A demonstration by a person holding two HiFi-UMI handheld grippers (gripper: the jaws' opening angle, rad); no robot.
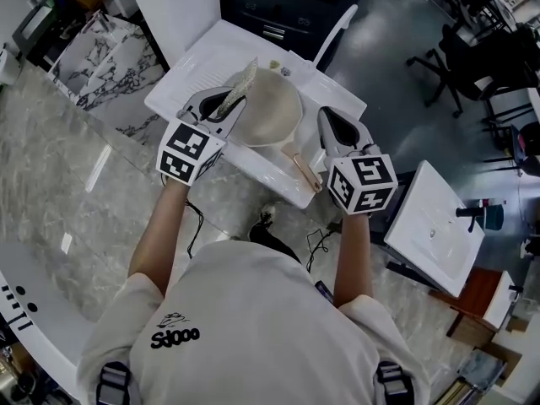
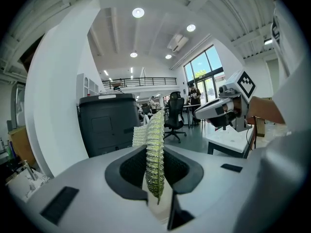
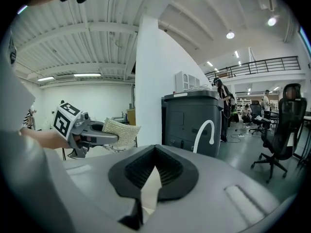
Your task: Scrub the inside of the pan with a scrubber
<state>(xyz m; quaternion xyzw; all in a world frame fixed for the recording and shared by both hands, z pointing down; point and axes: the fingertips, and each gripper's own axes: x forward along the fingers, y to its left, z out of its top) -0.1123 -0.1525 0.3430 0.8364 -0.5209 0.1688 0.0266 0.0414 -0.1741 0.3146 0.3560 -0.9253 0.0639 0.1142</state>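
Over the white basin (image 1: pixel 190 78): scrubber gripped, pan unheld

Head view: the cream pan (image 1: pixel 274 112) sits in the basin, its wooden handle (image 1: pixel 304 172) pointing near and right. The left gripper (image 1: pixel 226 108) hovers at the pan's left rim with the scrubber (image 1: pixel 239 87) standing up out of its jaws. The right gripper (image 1: pixel 327 123) hangs just right of the pan, touching nothing I can make out. With nobody steadying the pan, I'd expect a firm scrub to slide or spin it on the slick basin.

Left gripper view: the jaws are clenched on the scrubber's lower edge only. Most of the mesh stands free beyond them, so under pressure it may fold over or pull out.

Right gripper view: the jaws are pressed together on nothing. Over to the left, the other gripper carries the scrubber. With both grippers crowding one pan, they could knock together.
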